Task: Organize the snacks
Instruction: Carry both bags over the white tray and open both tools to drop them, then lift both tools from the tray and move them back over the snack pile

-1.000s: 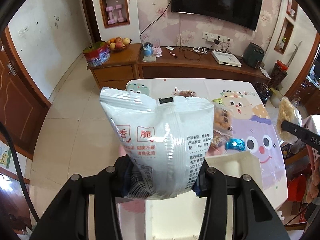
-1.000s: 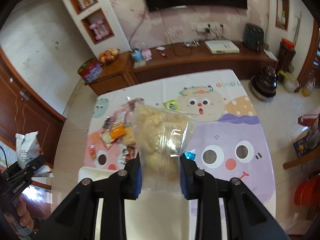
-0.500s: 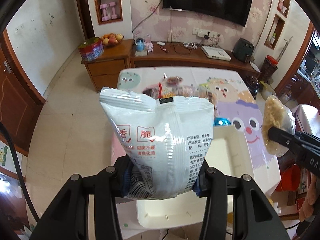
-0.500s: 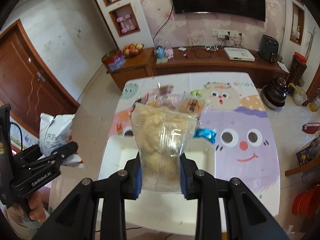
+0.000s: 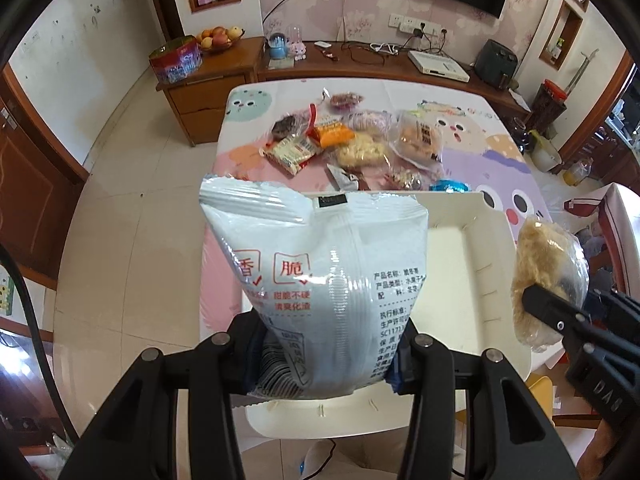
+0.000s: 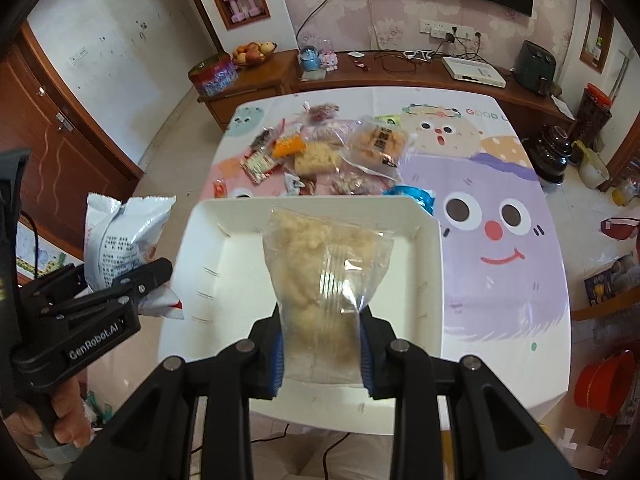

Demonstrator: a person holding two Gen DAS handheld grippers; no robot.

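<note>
1. Left tongs (image 5: 328,356) clamp the white bag (image 5: 320,272) at its base; it looks light, crinkly and slippery.
2. Right tongs (image 6: 322,354) pinch the clear pack (image 6: 324,280) low, over the tray (image 6: 432,280); its contents look crumbly.
3. Beyond, loose snacks (image 6: 332,156) crowd the bench (image 6: 500,280).

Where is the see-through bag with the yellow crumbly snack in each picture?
Left wrist view: the clear snack bag is at the far right edge, pinched by the right gripper, beside the white tray.
Right wrist view: the same bag is in the middle, upright between the gripper's fingers, above the tray.
Shared landmark: the blue wrapper at the tray's far corner.
</note>
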